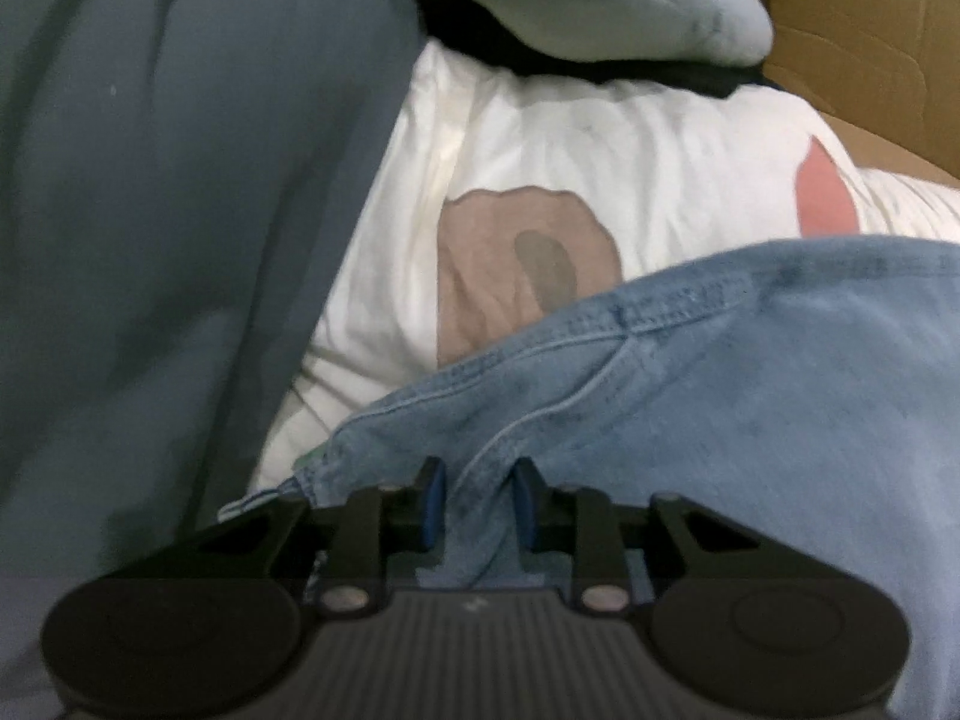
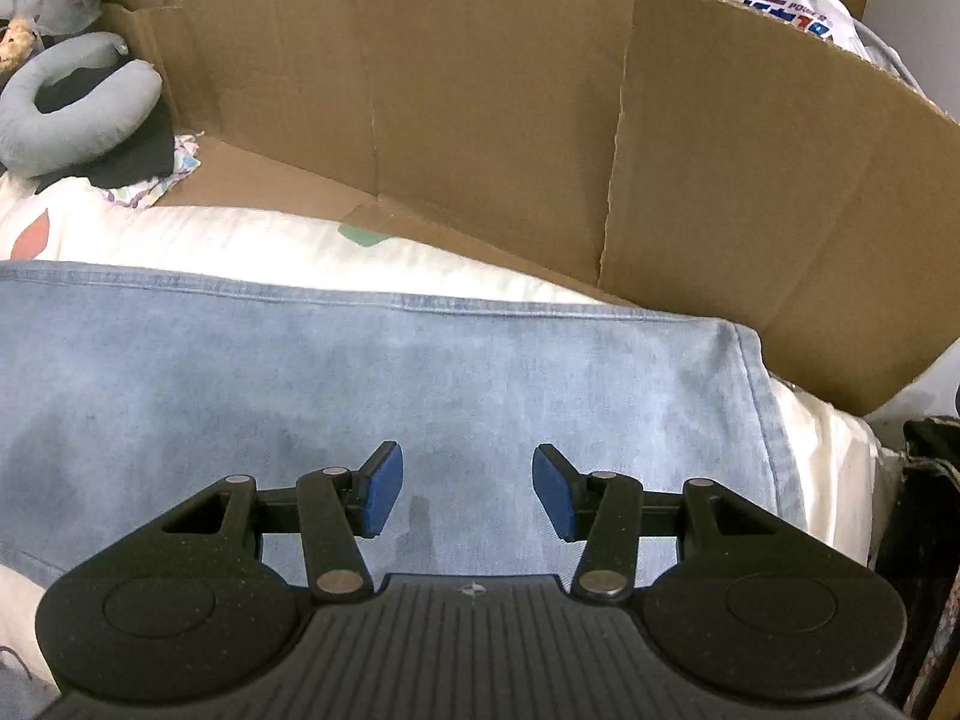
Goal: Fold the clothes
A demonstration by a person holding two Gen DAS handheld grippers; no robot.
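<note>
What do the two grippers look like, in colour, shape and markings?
Both look alike. The left gripper and the right gripper have a black body with a ribbed middle plate, a round black disc on each side, and black link arms joined by silver pins. The fingers end in flat blue pads. A small white mark sits on the ribbed plate. No cables, hands or sleeves show.

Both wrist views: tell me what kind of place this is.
Probably a bedroom or a cluttered storage room at home. A denim garment lies on a white printed pillow or duvet, flattened cardboard stands behind it, and a grey neck pillow sits among piled odds and ends.
</note>
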